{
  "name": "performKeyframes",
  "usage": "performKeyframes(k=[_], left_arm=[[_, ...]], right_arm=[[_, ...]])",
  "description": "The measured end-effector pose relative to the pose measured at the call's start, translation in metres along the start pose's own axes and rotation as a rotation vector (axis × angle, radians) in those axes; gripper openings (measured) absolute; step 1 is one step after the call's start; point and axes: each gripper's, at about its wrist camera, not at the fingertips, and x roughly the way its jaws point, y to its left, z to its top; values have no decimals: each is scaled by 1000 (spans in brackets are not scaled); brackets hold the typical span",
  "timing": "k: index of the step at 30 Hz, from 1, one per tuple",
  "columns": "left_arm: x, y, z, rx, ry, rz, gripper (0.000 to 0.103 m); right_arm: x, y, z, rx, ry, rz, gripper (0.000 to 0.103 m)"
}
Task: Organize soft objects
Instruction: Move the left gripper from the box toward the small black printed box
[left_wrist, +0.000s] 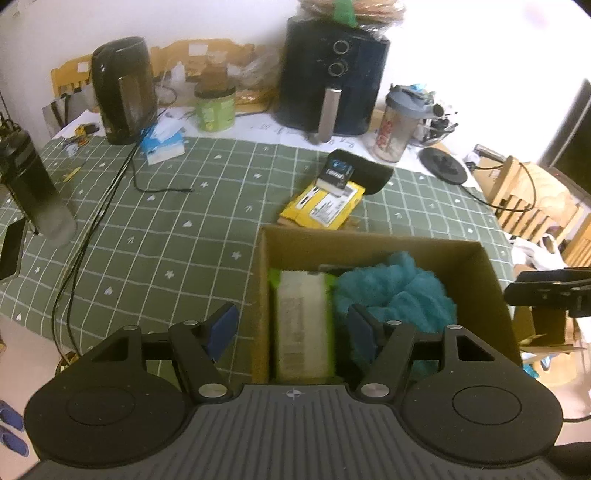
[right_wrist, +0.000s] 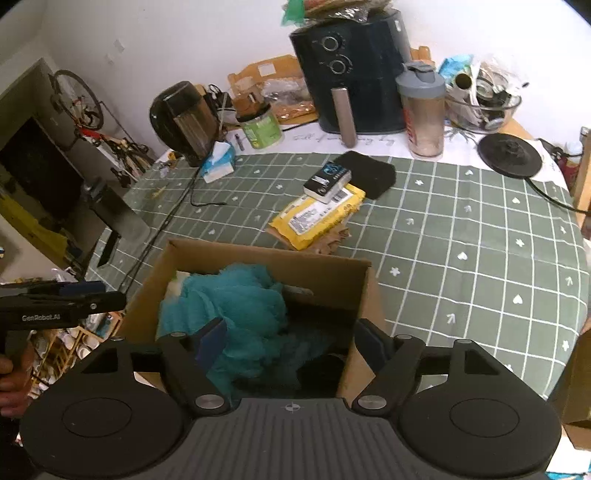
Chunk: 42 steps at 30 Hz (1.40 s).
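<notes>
I'm looking down both wrists at the cardboard box (left_wrist: 373, 242), which sits on the green checked tablecloth (left_wrist: 166, 229) at the near edge of the table. My left gripper (left_wrist: 291, 328) hangs over the box's left wall with its jaws spread wide and nothing between them; one blue pad (left_wrist: 221, 328) is outside the box over the cloth, the other is inside, just in front of the teal cloth (left_wrist: 395, 295). That teal cloth lies bunched in the right part of the box, and beside it, against the left wall, stands a white and green packet (left_wrist: 301, 325).

From the right wrist, my right gripper (right_wrist: 291, 343) is released too, jaws wide, holding nothing. Its left pad (right_wrist: 212, 341) sits over the teal cloth (right_wrist: 236, 299), its right one outside the box's (right_wrist: 266, 254) right wall. The left gripper shows at the left edge of this view, side-on, near the box.

Beyond the box, a yellow packet (right_wrist: 317, 216) lies on the cloth with a small dark box (right_wrist: 327, 181) on top of it and a black pad (right_wrist: 369, 173) just behind. Along the back stand the air fryer (right_wrist: 354, 74), a kettle (left_wrist: 123, 90) and a shaker bottle (right_wrist: 423, 110).
</notes>
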Motion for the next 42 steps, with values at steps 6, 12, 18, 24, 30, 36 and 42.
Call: performKeyframes(k=[6, 12, 18, 24, 30, 36, 42], left_arm=[[7, 6, -4, -12, 14, 8, 65], [21, 13, -5, -8, 15, 8, 65], [35, 23, 0, -34, 12, -19, 65], [52, 30, 5, -52, 37, -59, 65], [64, 35, 14, -77, 49, -102, 65], [80, 40, 22, -107, 87, -122, 65], [85, 43, 25, -117, 104, -132, 65]], right_arm=[[5, -8, -6, 21, 16, -5, 78], [12, -11, -10, 30, 18, -5, 77], [17, -19, -6, 53, -4, 10, 76], [34, -23, -2, 63, 8, 12, 73], [43, -28, 4, 76, 9, 8, 73], [56, -32, 11, 93, 24, -16, 73], [63, -30, 23, 73, 25, 11, 73]])
